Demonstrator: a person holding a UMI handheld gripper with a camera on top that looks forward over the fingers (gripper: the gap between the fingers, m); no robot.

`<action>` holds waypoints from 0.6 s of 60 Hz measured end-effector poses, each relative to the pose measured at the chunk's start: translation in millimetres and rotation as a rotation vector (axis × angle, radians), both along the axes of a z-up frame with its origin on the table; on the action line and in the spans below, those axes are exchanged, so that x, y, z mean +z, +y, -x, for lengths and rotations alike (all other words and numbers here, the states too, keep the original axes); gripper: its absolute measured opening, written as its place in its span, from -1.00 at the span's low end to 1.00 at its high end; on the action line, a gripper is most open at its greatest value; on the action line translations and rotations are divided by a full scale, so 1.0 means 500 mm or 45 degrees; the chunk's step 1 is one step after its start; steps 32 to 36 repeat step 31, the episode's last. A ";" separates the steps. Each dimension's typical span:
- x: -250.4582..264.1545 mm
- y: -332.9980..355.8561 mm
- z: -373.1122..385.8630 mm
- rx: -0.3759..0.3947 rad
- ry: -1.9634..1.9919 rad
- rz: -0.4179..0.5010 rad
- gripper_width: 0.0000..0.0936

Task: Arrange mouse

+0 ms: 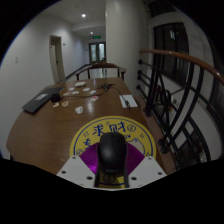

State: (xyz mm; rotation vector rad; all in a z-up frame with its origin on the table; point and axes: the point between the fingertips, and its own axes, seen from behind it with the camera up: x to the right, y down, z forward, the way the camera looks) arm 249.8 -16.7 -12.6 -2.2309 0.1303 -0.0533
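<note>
A black mouse [112,154] sits between my gripper's [112,166] two fingers, close to the camera. The purple pads [90,160] touch its left and right sides, so the gripper is shut on it. Just beyond and under the mouse lies a round yellow mouse mat [112,132] with red characters, on the near end of a long wooden table [60,125]. The mouse hides the near part of the mat. I cannot tell whether the mouse rests on the mat or hangs just above it.
On the far part of the table are a dark flat device [40,101] at the left, small items [80,88] in the middle and white papers [128,100] at the right. A dark railing [175,95] runs along the table's right side.
</note>
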 end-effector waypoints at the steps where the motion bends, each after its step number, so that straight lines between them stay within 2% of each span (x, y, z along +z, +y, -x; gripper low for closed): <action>1: -0.003 0.002 0.000 -0.001 0.006 0.000 -0.29; 4: -0.004 0.003 -0.004 -0.002 0.004 0.006 -0.14; 11: -0.006 -0.008 0.002 0.067 -0.002 0.070 0.13; 16: 0.025 -0.035 0.001 0.132 -0.019 0.031 0.85; 18: 0.039 -0.053 0.002 0.145 0.006 0.011 0.79; 25: 0.084 -0.146 -0.001 0.211 0.116 -0.019 0.82; 31: 0.107 -0.214 -0.048 0.200 0.137 -0.049 0.82; 36: 0.107 -0.214 -0.048 0.200 0.137 -0.049 0.82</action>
